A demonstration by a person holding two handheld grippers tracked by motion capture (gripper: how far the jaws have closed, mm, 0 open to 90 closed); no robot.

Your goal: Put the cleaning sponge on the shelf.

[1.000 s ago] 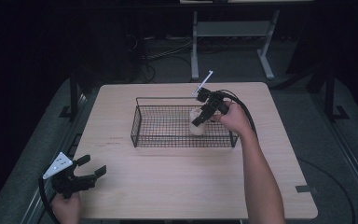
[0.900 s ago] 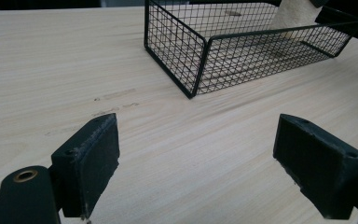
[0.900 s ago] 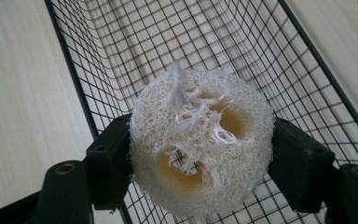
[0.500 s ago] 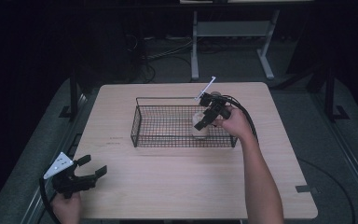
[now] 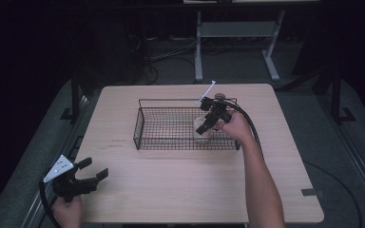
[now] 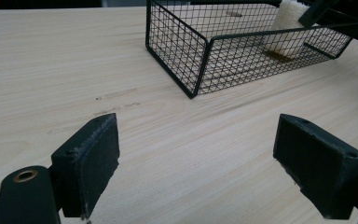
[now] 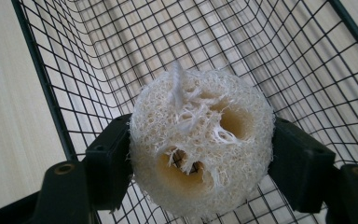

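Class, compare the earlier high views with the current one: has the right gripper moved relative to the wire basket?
Yes. The right gripper, shut on the sponge, has sunk lower inside the wire basket, towards its front wall.

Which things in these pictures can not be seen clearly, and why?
- Loofah underside, right gripper view: hidden by its own bulk, so whether it touches the basket floor is unclear.
- Small round object behind the basket, high view: too small to identify.
- Left gripper body, left gripper view: cut off by the bottom edge.
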